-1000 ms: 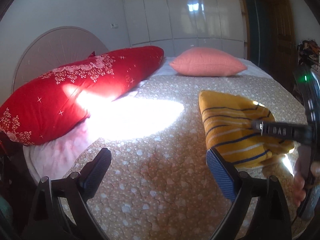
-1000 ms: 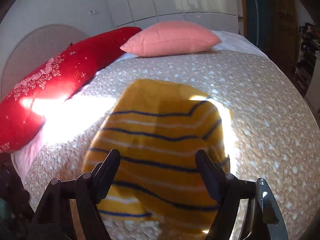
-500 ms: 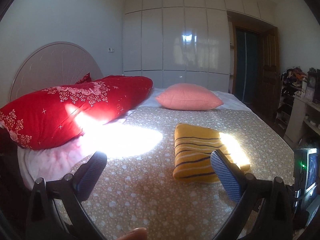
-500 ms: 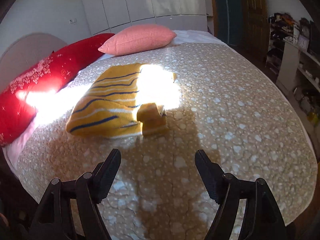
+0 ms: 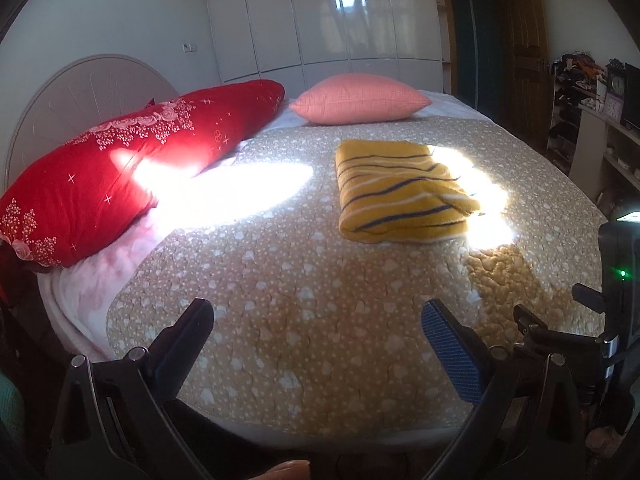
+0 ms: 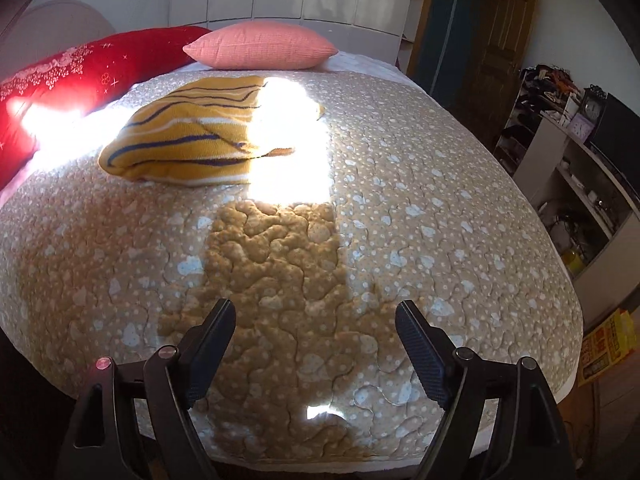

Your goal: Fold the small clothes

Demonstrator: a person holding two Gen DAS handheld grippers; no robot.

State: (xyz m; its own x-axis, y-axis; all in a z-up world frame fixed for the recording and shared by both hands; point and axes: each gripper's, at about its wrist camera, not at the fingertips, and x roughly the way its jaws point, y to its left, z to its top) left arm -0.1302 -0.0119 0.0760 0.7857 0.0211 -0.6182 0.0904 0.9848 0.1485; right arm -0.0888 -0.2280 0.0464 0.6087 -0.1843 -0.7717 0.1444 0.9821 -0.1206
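- Nearest the cameras, the left gripper (image 5: 318, 330) and the right gripper (image 6: 316, 330) are seen with fingers spread wide and nothing held between them; both hang at the foot of the bed, well apart from the garment. Were a re-grasp needed, a long reach would be called for, and the quilted bedspread (image 6: 420, 240) could be pinched up with the cloth.
- The bedspread is puffy and soft, so a pile laid on it is judged to be poorly supported; a nudge could let the layers slide.
- Farther up, the folded yellow striped sweater (image 5: 400, 192) lies on the bedspread, partly in a bright sun patch. In the right wrist view its right edge (image 6: 280, 152) shows a small flap poking out, so the fold is judged likely to loosen if left untucked.
- The glare washes out the sweater's right side, so the true edge could be misjudged.
- Farthest, the pink pillow (image 5: 360, 98) and the red pillow (image 5: 132, 160) lie near the headboard; a sweater pushed that way could be rumpled against them.
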